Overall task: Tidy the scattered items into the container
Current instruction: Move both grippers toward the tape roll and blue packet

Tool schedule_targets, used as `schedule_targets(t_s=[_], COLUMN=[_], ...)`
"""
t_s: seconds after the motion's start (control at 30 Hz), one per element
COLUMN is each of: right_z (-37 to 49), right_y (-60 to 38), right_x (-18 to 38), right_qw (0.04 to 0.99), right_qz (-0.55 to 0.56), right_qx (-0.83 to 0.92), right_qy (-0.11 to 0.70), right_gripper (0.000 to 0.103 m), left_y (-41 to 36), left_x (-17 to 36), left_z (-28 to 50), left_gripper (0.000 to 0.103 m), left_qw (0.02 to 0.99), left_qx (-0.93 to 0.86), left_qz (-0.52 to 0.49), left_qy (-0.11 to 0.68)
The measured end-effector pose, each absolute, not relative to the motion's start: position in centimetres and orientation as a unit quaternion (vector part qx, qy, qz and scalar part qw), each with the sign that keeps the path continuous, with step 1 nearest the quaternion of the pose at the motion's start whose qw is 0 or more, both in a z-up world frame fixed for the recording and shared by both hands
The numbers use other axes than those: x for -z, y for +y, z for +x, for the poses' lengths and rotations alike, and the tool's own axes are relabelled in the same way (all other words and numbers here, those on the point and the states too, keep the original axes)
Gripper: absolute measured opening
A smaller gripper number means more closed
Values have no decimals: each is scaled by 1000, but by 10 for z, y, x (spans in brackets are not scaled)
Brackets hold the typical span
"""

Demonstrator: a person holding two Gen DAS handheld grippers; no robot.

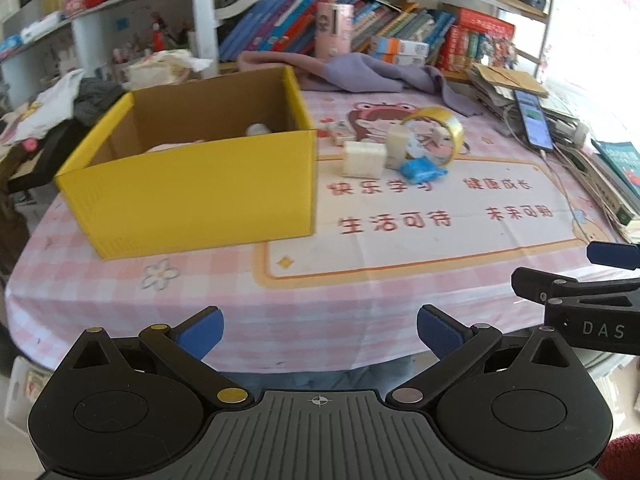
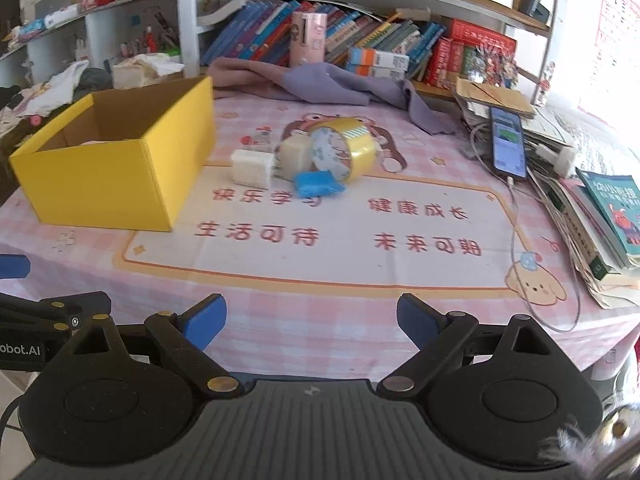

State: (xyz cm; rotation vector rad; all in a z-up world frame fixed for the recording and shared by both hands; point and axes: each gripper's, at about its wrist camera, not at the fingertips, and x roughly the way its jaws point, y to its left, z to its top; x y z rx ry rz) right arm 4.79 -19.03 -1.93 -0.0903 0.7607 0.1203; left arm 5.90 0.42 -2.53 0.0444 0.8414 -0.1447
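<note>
A yellow cardboard box [image 1: 192, 196] [image 2: 108, 184] stands open on the pink checked tablecloth, with a few pale items inside. To its right lies a small heap: a white block [image 1: 363, 159] [image 2: 251, 168], a cream block [image 1: 397, 142] [image 2: 295, 158], a roll of yellow tape [image 1: 440, 130] [image 2: 348, 148] and a blue packet [image 1: 424, 170] [image 2: 318, 184]. My left gripper [image 1: 318, 334] is open over the table's near edge, nothing between its blue pads. My right gripper [image 2: 312, 322] is open too, empty, well short of the heap.
A purple cloth [image 2: 320, 84] lies behind the heap. A phone [image 2: 507, 142] on a charging cable and stacked books [image 2: 600, 224] line the right edge. Shelves of books stand at the back. Each gripper shows at the edge of the other's view.
</note>
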Motion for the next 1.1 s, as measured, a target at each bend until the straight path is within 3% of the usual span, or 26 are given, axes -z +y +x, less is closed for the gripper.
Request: schedule_targets(t_s=[0.6, 1.1], right_z=[105, 201], right_y=[-235, -267], right_x=[24, 15], right_qw=[929, 928], right_qz=[-28, -57], right_qx=[-41, -110], right_qy=[366, 352], right_gripper=[92, 90], left_y=[-57, -104], left_x=[23, 18], left_z=[107, 169], left_gripper=[103, 100], left_qw=[914, 924], left_qx=[132, 107], left_qz=[56, 45], left_qy=[380, 366])
